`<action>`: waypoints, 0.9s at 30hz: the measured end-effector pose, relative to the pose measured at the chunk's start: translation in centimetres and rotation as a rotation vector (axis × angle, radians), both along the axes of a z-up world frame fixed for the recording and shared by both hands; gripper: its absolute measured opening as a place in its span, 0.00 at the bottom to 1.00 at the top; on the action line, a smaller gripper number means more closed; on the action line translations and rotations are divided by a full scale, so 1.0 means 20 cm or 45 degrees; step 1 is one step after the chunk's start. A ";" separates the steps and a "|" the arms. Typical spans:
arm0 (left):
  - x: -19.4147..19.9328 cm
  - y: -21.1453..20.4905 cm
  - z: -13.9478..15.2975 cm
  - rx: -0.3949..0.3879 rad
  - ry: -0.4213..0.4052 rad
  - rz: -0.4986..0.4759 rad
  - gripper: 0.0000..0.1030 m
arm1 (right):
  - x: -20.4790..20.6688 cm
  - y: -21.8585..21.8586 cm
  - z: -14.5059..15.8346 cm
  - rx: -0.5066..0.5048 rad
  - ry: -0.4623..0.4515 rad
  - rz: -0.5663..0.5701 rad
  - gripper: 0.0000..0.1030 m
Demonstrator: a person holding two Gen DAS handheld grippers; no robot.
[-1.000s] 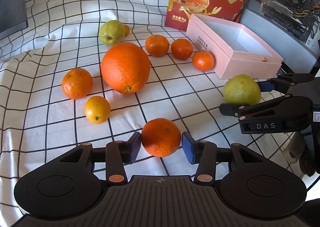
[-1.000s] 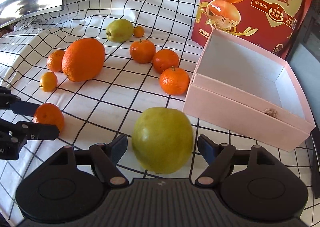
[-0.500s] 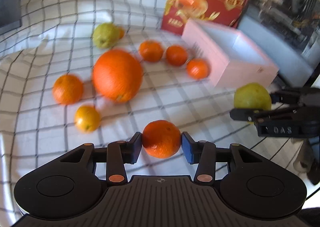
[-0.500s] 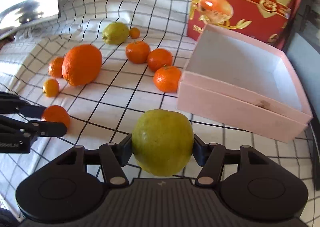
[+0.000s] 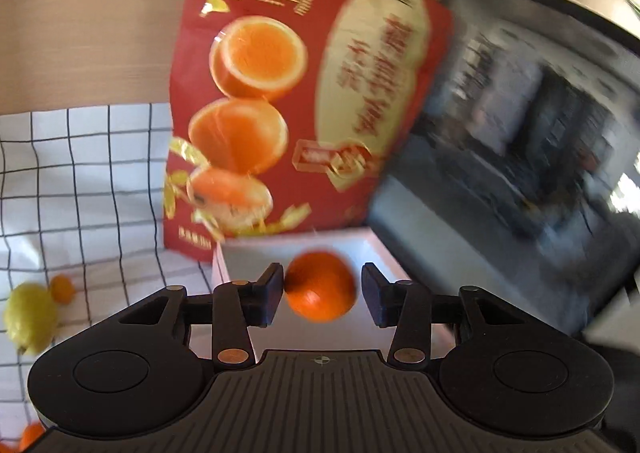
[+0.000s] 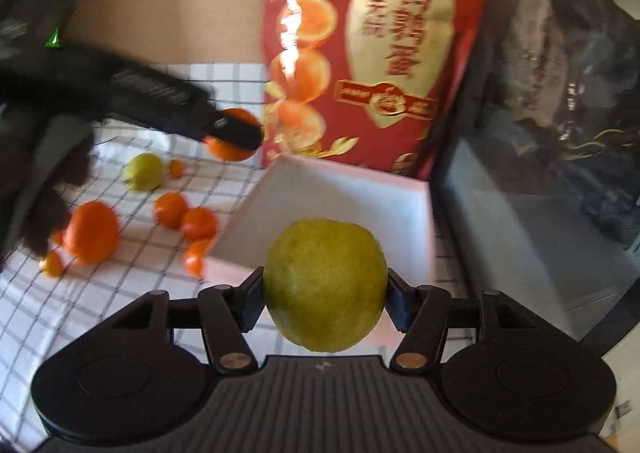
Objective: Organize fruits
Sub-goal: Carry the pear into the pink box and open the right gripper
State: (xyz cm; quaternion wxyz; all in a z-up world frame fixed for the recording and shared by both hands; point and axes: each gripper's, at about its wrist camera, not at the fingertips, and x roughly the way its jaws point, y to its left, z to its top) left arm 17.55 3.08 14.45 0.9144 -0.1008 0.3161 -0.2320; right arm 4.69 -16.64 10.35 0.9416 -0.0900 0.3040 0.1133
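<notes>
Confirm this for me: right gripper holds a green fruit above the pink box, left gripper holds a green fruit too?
Not quite. The left gripper has an orange mandarin between its fingers, not a green fruit, as the left wrist view shows. The right gripper does hold the green fruit by the pink box.
</notes>
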 end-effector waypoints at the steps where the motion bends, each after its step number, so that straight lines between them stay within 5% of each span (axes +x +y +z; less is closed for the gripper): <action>1: 0.02 0.01 0.00 -0.028 0.005 0.023 0.46 | 0.03 -0.03 0.00 0.012 0.007 -0.020 0.58; 4: -0.02 0.06 0.00 -0.089 -0.002 0.051 0.46 | 0.14 -0.12 -0.01 0.053 0.050 -0.088 0.58; 8: -0.20 0.13 -0.05 -0.045 0.001 0.033 0.46 | 0.30 -0.15 -0.07 0.060 0.105 -0.106 0.58; 15: -0.57 0.27 -0.25 -0.008 0.162 0.051 0.46 | 0.65 -0.03 -0.19 0.081 0.234 -0.044 0.58; 21: -0.77 0.50 -0.35 0.051 0.251 0.215 0.46 | 0.94 0.14 -0.27 0.181 0.378 -0.036 0.58; 27: -0.88 0.73 -0.32 0.101 0.197 0.414 0.46 | 1.10 0.27 -0.35 0.084 0.428 -0.061 0.58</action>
